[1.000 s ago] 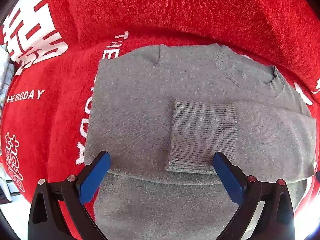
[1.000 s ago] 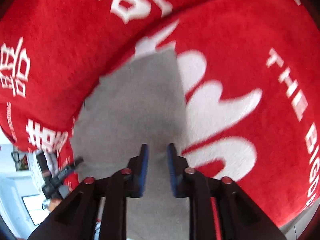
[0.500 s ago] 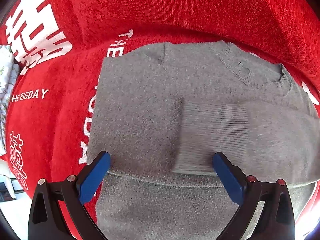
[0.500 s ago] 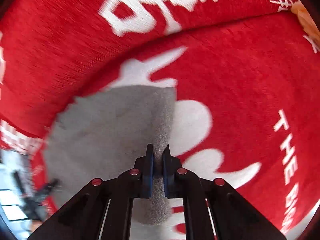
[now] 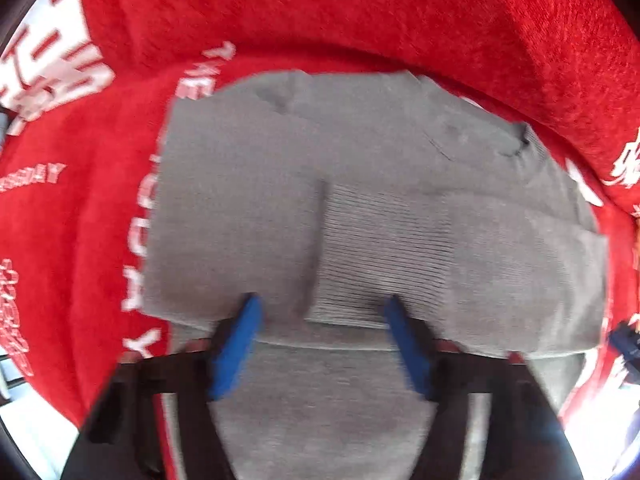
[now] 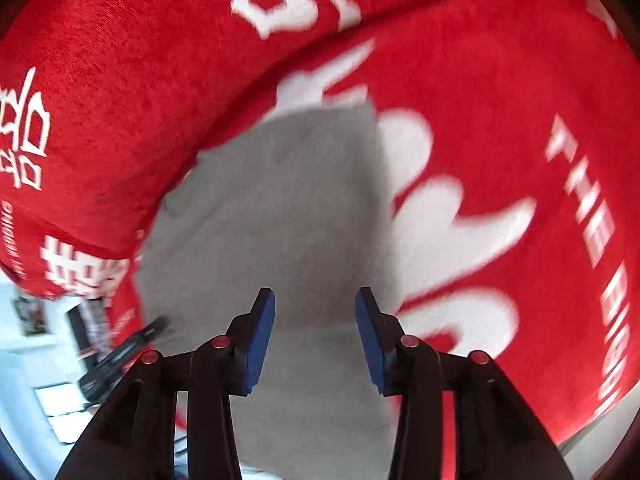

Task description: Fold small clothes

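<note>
Both tongs shifted: left tongs narrowed over the grey sweater (unpinched), right tongs reopened, empty.

A home, most likely: ahead of the tongs a soft red blanket with white festive lettering drapes over what looks like a sofa seat and backrest. To their lower left, a pale room shows, too blurred to read.

Under my left gripper the grey sweater filled everything. Red cover lay bare off my right gripper's right; its cushion rose behind, blocking that way.
</note>
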A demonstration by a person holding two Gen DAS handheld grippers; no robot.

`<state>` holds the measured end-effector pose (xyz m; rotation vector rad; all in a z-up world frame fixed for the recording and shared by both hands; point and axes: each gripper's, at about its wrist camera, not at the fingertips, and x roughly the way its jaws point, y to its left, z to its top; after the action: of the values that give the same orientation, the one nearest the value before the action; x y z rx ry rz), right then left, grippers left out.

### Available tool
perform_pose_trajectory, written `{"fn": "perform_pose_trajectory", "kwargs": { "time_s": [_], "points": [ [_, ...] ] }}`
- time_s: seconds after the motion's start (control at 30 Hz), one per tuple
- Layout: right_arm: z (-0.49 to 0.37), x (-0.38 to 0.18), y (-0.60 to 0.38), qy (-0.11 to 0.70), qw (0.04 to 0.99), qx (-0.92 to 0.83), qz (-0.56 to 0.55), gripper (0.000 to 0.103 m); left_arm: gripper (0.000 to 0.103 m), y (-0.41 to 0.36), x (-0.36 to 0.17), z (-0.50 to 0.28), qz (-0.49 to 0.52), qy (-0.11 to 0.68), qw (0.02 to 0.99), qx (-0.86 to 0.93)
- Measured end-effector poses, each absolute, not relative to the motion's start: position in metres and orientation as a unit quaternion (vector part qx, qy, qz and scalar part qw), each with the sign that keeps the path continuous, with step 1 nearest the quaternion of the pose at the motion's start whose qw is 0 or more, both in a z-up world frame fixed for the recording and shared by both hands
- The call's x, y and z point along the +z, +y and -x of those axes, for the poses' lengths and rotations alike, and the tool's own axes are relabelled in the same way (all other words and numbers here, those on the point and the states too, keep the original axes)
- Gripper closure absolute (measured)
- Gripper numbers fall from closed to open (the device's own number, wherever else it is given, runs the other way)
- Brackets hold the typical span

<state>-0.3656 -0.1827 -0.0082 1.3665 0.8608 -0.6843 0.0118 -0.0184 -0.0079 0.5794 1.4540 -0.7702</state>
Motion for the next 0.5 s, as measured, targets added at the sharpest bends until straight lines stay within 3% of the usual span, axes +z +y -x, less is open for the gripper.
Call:
{"fn": "perform_pose_trajectory", "kwargs": {
  "time_s": [0.07, 0.1, 0.13, 0.2, 0.3, 0.5],
  "points": [
    [0.36, -0.019, -0.175, 0.377, 0.626, -0.298, -0.614, 0.058, 0.083, -0.022, -0.005, -0.01, -0.246, 0.637, 0.641, -0.35],
    [0.358, -0.021, -0.173, 0.379, 0.628, -0.298, -0.611, 0.064, 0.087, -0.022, -0.002, -0.009, -0.248, 0.63, 0.644, -0.356],
    [0.355, -0.021, -0.173, 0.383, 0.632, -0.299, -0.604, 0.073, 0.087, -0.022, 0.0, -0.008, -0.248, 0.627, 0.646, -0.357],
    [0.347, -0.024, -0.172, 0.406, 0.639, -0.301, -0.58, 0.077, 0.087, -0.016, 0.001, -0.006, -0.248, 0.624, 0.649, -0.359],
    [0.334, -0.043, -0.168, 0.441, 0.631, -0.303, -0.562, 0.092, 0.087, -0.006, -0.004, -0.002, -0.256, 0.618, 0.65, -0.359],
    [0.336, -0.039, -0.168, 0.449, 0.634, -0.292, -0.558, 0.093, 0.087, -0.007, 0.008, 0.011, -0.291, 0.595, 0.664, -0.347]
  ]
}}
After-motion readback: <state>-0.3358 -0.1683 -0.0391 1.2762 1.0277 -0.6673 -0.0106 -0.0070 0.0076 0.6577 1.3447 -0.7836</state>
